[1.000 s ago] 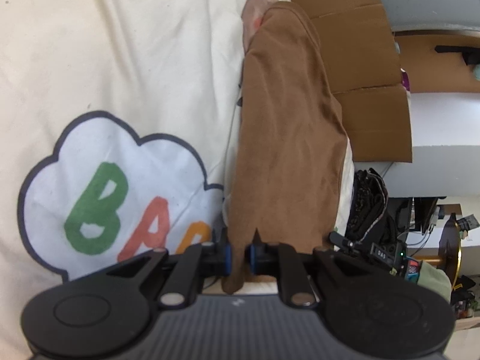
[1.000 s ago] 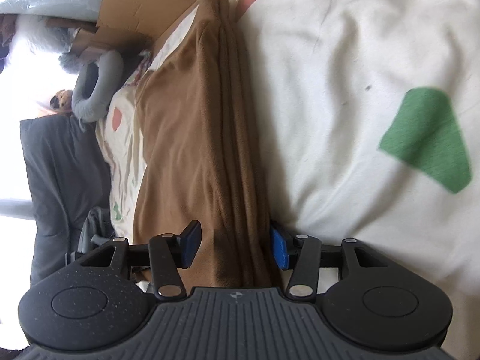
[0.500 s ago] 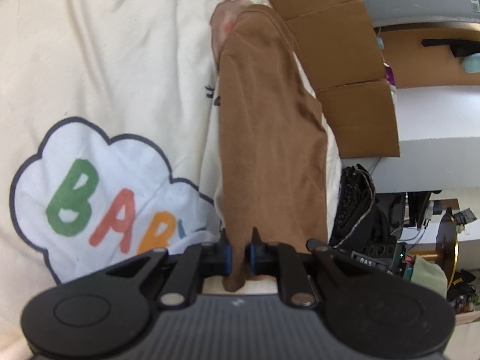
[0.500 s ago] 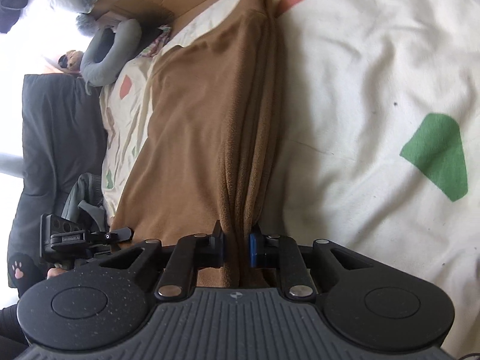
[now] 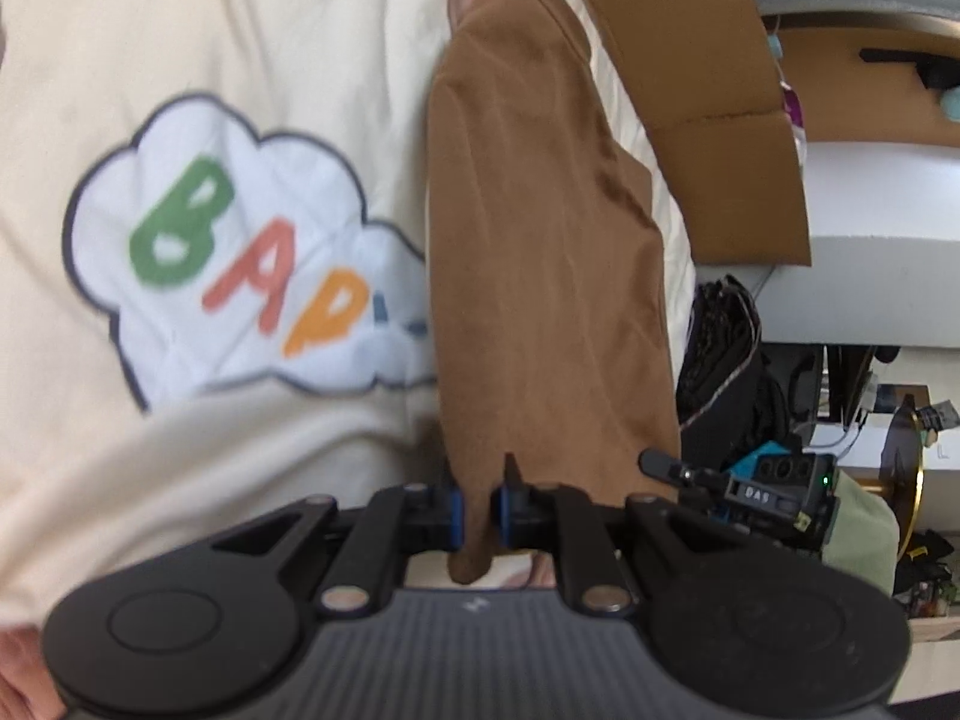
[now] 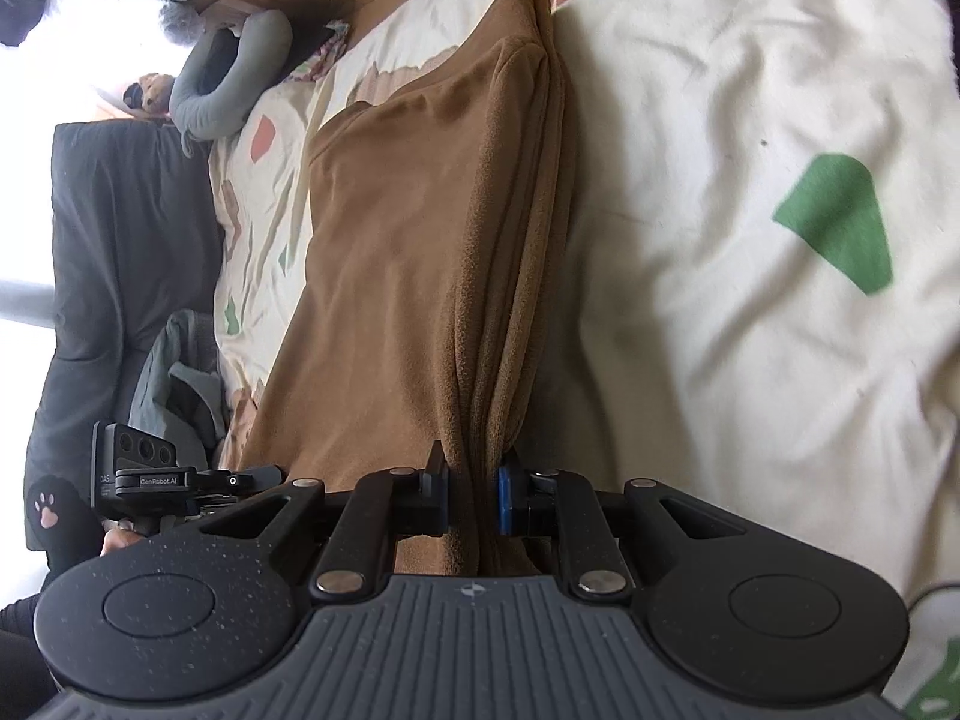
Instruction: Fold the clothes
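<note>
A brown garment (image 5: 540,240) lies folded in a long strip on a cream bedspread (image 5: 270,48) printed with a white cloud and coloured letters. My left gripper (image 5: 477,510) is shut on its near corner. In the right wrist view the same brown garment (image 6: 420,240) shows several stacked layers along its right edge. My right gripper (image 6: 471,504) is shut on that bunched edge at the near end. The other gripper (image 6: 150,474) shows at the left beside the garment's far corner.
Flattened cardboard (image 5: 708,96) stands along the bed's far side. A black bag (image 5: 726,360) and clutter sit off the bed at the right. A grey neck pillow (image 6: 234,78) and dark clothing (image 6: 120,252) lie at the left of the right wrist view.
My right gripper closed from open onto the garment's bunched edge. Both grippers have shifted with the cloth held; the left grip is unchanged.
</note>
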A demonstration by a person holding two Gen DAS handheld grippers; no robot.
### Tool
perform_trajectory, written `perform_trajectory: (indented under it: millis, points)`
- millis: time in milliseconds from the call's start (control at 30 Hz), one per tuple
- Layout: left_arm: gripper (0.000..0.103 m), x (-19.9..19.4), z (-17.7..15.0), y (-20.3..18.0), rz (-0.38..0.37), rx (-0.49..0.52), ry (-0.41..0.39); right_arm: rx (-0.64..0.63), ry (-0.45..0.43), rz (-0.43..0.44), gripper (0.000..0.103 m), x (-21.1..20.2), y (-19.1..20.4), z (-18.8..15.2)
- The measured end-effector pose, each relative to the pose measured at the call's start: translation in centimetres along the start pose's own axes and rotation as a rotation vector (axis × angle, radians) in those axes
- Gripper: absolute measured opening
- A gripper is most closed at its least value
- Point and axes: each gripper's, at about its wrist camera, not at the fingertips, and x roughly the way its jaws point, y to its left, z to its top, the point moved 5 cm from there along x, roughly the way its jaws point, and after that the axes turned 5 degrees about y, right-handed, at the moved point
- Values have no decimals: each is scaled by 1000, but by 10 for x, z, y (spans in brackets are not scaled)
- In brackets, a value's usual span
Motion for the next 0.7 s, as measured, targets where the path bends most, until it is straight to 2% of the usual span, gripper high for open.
perform_trajectory:
  millis: [267,400,433,500,600,633,700]
  points:
    - [12,13,-18,7,9,-12,80,15,31,-28,13,-7,-8,-16]
    - [18,19,-13,12,30,-15,85,52,42,-56,14,2,-18,-17]
    - [24,17,-10,12,40,-11,70,58,43,-58,15,4,-19,-16]
    - [30,14,-3,12,58,-4,41,69,42,-61,21,6,-21,-15]
    - [31,12,8,15,49,-23,8,82,27,-53,31,7,-22,-11]
    - [31,13,11,17,48,-28,7,85,23,-49,38,7,-22,-10]
    - [31,18,14,14,49,-26,10,89,11,-44,40,10,-23,-8]
